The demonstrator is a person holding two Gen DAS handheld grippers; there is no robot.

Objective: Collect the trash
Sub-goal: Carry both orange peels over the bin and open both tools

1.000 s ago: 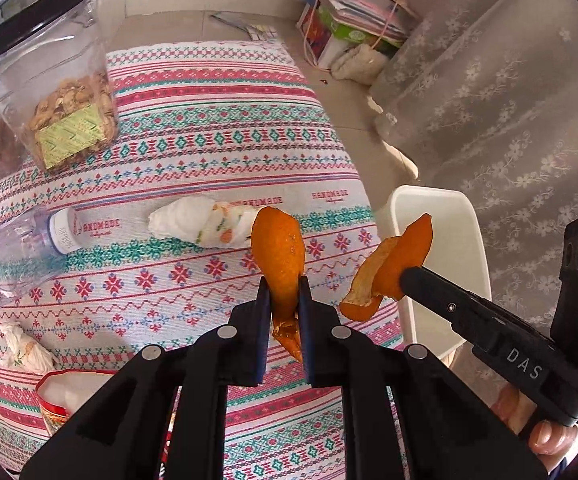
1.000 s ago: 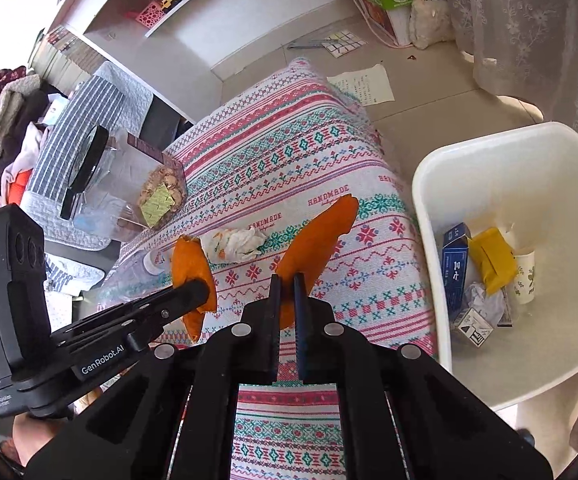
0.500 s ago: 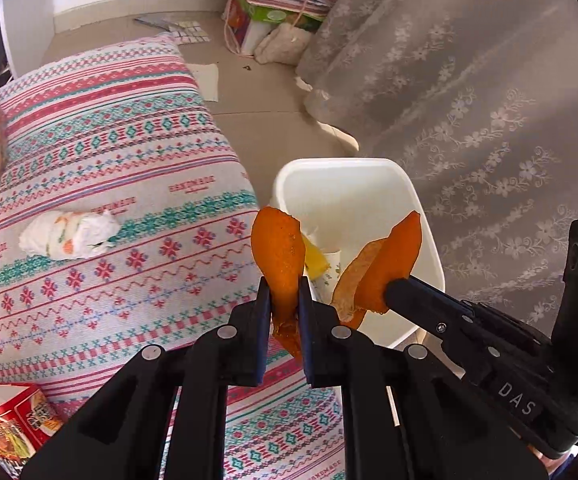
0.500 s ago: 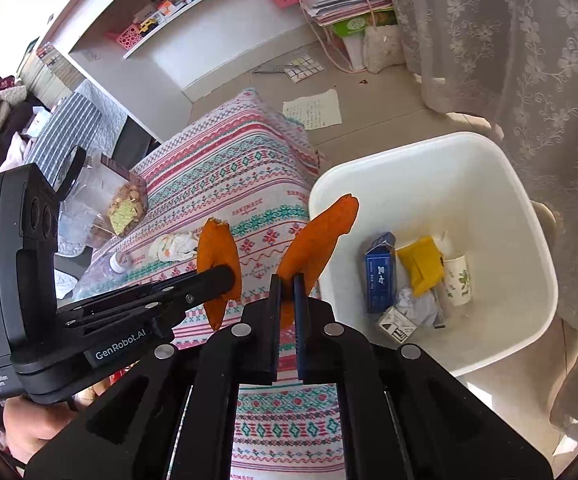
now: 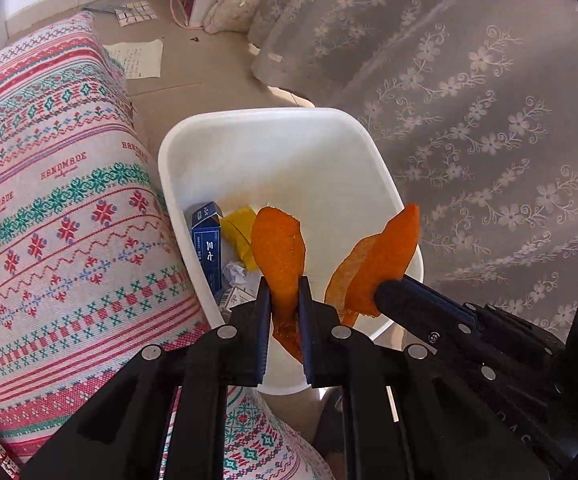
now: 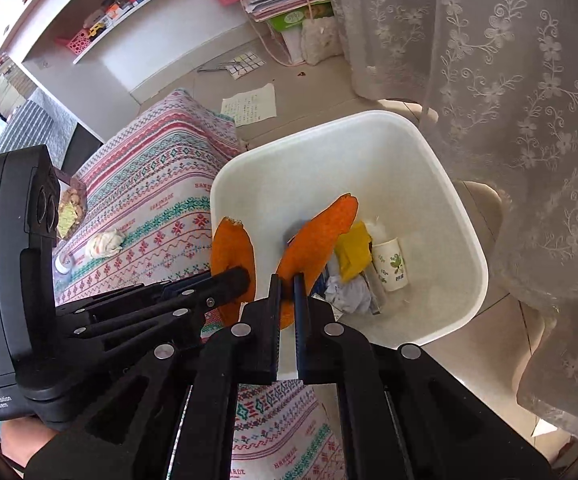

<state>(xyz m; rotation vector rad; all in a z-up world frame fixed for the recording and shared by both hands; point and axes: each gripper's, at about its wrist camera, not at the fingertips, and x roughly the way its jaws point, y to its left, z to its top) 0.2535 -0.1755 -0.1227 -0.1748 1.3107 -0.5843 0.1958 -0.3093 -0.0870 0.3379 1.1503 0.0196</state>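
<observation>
My left gripper [image 5: 281,285] is shut on an orange peel [image 5: 279,246], held over the white bin [image 5: 273,120] beside the table. My right gripper [image 6: 285,282] is shut on a second orange peel [image 6: 321,232], also above the bin [image 6: 465,216]. In the left wrist view the right gripper's peel [image 5: 385,260] shows over the bin's near right rim. In the right wrist view the left gripper's peel [image 6: 231,244] hangs at the bin's left rim. Inside the bin lie a blue carton [image 5: 208,246], a yellow wrapper [image 6: 353,250], a paper cup [image 6: 389,264] and crumpled paper [image 6: 347,294].
A patterned tablecloth [image 5: 57,208] covers the table left of the bin. On it lie a crumpled tissue [image 6: 105,242] and a clear jar of snacks [image 6: 69,208]. A lace curtain [image 5: 469,100] hangs right of the bin. Papers [image 6: 251,104] lie on the floor behind.
Both grippers carried their peels to the right, from above the tablecloth to above the white bin. Both stayed shut on the peels.
</observation>
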